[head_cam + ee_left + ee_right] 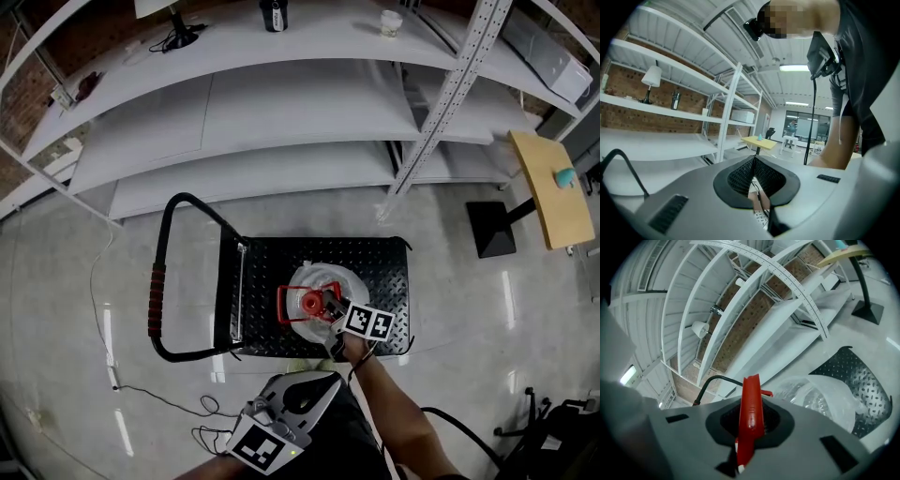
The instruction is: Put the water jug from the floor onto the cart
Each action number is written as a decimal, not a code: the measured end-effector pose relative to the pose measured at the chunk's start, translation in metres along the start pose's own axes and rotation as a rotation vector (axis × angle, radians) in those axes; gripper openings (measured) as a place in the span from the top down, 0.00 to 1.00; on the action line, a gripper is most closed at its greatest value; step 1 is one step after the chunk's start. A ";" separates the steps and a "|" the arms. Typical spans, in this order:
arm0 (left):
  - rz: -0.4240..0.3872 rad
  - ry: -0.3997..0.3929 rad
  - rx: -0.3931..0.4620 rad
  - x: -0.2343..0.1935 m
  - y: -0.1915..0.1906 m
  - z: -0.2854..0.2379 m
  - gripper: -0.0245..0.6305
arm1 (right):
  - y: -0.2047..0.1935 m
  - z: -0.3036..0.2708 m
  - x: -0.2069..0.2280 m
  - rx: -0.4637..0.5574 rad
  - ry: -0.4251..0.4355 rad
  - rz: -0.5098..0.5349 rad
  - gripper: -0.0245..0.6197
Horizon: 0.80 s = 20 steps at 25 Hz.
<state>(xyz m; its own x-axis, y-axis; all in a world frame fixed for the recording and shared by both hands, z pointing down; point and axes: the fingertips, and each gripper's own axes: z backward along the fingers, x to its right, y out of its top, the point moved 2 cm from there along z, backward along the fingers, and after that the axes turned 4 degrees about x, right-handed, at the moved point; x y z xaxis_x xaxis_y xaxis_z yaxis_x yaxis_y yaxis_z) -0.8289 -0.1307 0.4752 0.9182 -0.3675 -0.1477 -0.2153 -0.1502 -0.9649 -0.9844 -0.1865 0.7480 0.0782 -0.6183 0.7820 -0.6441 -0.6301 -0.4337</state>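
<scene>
The right tongs (325, 302) pinch the red handle (751, 408) of the water jug (315, 277) over the cart (380, 258) deck, while the left tongs (753, 160) are pressed together, empty

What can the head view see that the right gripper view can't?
Only the head view shows the whole black metal cart with its looped handle, the left gripper and the person's forearm. Only the right gripper view shows, up close, the right gripper shut on the flat red plastic carry handle. Both show the clear plastic water jug over the cart's bumpy deck, and the white metal shelves behind.
</scene>
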 end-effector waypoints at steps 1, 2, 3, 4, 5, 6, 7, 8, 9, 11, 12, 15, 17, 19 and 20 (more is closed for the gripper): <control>0.004 0.001 -0.002 -0.007 -0.009 -0.002 0.96 | 0.000 -0.008 0.005 0.003 0.013 -0.016 0.93; 0.010 0.003 -0.001 -0.014 -0.016 -0.005 0.96 | 0.000 -0.015 0.010 0.006 0.026 -0.031 0.93; 0.013 0.002 0.001 -0.020 -0.022 -0.009 0.96 | 0.001 -0.021 0.016 0.008 0.038 -0.042 0.93; 0.015 -0.001 0.000 -0.025 -0.028 -0.012 0.96 | 0.003 -0.027 0.023 0.010 0.049 -0.050 0.93; 0.016 -0.006 -0.002 -0.029 -0.034 -0.016 0.96 | 0.006 -0.030 0.030 0.015 0.061 -0.056 0.93; 0.019 -0.011 -0.001 -0.032 -0.040 -0.019 0.96 | 0.010 -0.032 0.036 0.024 0.075 -0.062 0.93; 0.024 -0.017 0.004 -0.035 -0.045 -0.022 0.96 | 0.015 -0.033 0.042 0.036 0.089 -0.063 0.93; 0.028 -0.022 0.009 -0.037 -0.049 -0.026 0.96 | 0.022 -0.032 0.048 0.045 0.097 -0.059 0.93; 0.031 -0.028 0.012 -0.039 -0.054 -0.030 0.96 | 0.030 -0.031 0.055 0.051 0.100 -0.053 0.93; 0.032 -0.046 0.012 -0.041 -0.061 -0.037 0.96 | 0.045 -0.023 0.073 0.060 0.091 -0.046 0.93; 0.033 -0.056 0.011 -0.041 -0.065 -0.040 0.96 | 0.052 -0.018 0.084 0.069 0.083 -0.049 0.93; 0.042 -0.072 0.017 -0.042 -0.074 -0.050 0.96 | 0.067 -0.004 0.115 0.107 0.103 -0.091 0.93; 0.040 -0.082 0.013 -0.041 -0.079 -0.055 0.96 | 0.066 0.002 0.130 0.126 0.156 -0.128 0.93; 0.039 -0.088 0.017 -0.039 -0.081 -0.059 0.96 | 0.059 0.006 0.137 0.134 0.190 -0.138 0.93; 0.040 -0.086 0.021 -0.039 -0.081 -0.061 0.96 | 0.057 0.007 0.138 0.138 0.200 -0.136 0.93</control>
<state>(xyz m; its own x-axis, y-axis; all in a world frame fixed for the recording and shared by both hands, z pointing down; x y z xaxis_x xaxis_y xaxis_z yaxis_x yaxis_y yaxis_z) -0.8677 -0.1603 0.5724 0.9344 -0.2924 -0.2037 -0.2465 -0.1175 -0.9620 -1.0055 -0.3112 0.8279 -0.0034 -0.4274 0.9040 -0.5272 -0.7674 -0.3648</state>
